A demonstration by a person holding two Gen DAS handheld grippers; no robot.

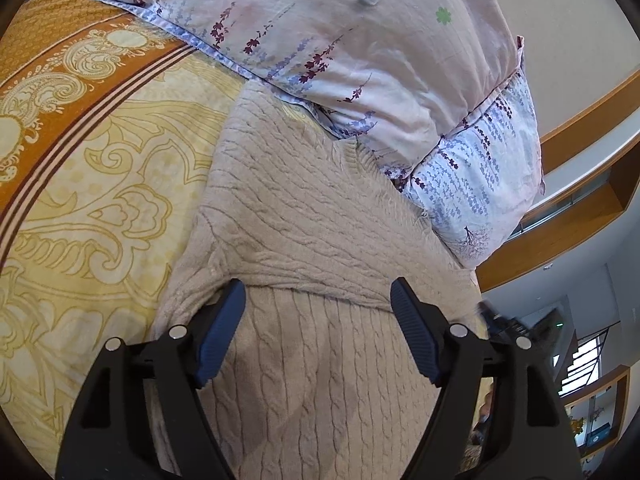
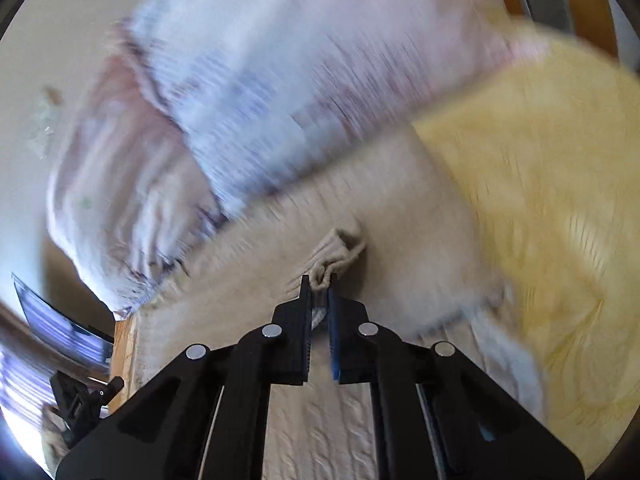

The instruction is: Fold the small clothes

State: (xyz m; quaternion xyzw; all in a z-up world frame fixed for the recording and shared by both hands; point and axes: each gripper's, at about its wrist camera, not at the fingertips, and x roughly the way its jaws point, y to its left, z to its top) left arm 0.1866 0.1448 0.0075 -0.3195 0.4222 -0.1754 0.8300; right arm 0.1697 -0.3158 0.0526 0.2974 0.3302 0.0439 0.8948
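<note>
We are working on a beige cable-knit sweater (image 1: pixel 304 240) that lies on a yellow patterned bedspread (image 1: pixel 88 184), filling the centre and lower middle of the left wrist view, its far end running up against a floral pillow (image 1: pixel 340 40) at the top of the frame.

Our left gripper (image 1: pixel 318 304) hovers over the knit with its fingers spread wide, holding nothing. We judge it sits there to pin the cloth or to wait for the fold: a sleeve already lies slantwise across the body just beyond its tips.

Our right gripper (image 2: pixel 319 280), low in the centre of its view, is closed on a small bunch of the sweater (image 2: pixel 340 248), fingers nearly together with the knit puckered up between the tips. We take this as a pinch meant to carry an edge over.

Much is hard to read. The right wrist view is smeared by motion, so the pillow (image 2: pixel 240 80) and bedspread (image 2: pixel 540 160) are only patches of colour, and we cannot tell which part of the garment is pinched. The sweater's near end is cut off by the bottom edge in both views, and its far end is partly tucked beside the pillow. Whether the left fingertips touch the knit we cannot tell.
</note>
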